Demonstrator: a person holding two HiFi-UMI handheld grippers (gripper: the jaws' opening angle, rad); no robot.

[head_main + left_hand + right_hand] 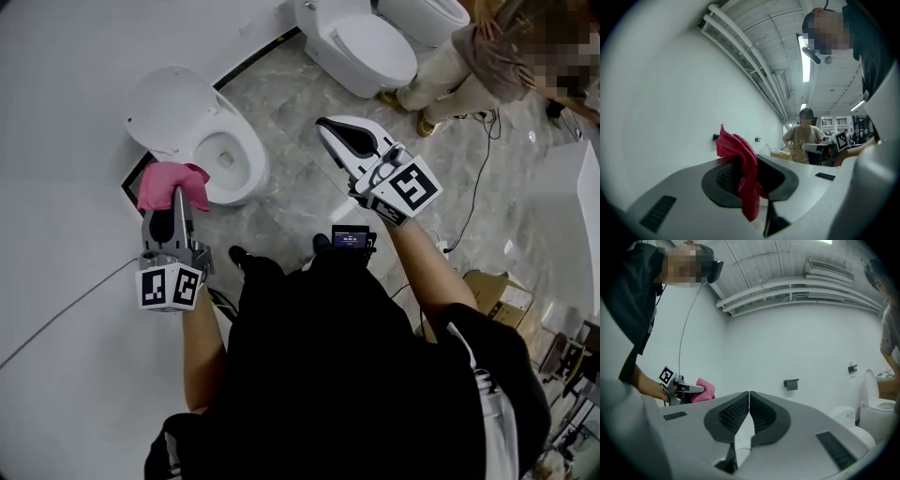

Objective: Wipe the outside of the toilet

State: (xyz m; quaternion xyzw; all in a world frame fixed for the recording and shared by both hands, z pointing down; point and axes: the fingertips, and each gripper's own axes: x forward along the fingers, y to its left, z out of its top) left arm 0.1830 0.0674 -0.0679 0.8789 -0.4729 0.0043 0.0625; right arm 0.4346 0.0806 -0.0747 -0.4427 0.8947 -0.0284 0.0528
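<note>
The left gripper [175, 206] is clamped on a pink cloth [167, 183], held close by the front rim of the open toilet [239, 159] that stands against the white wall [56, 187]. The right gripper [330, 127] hangs over the marble floor [291, 197], its jaws pressed together with nothing between them
</note>
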